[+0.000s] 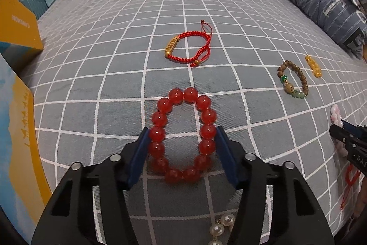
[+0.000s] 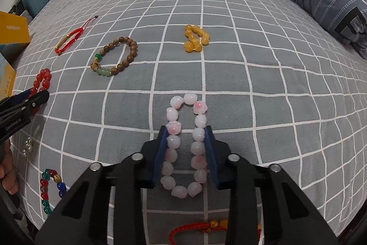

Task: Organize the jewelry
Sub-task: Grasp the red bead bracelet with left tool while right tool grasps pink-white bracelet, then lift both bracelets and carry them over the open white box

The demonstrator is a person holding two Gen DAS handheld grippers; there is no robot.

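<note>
while both grippers sit low on bed (image 1: 252,88): left gripper (image 1: 181,133) clamped across red bead bracelet (image 1: 183,137), right gripper (image 2: 184,130) pinching pink bead bracelet (image 2: 185,144). lift slow, straight up, keep loops squeezed so beads don't roll out.

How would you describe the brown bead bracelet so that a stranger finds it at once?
On the grey checked bedspread, look left of the yellow bead bracelet. The brown bead bracelet lies flat there, alone in having wooden-looking beads with several green ones.
</note>
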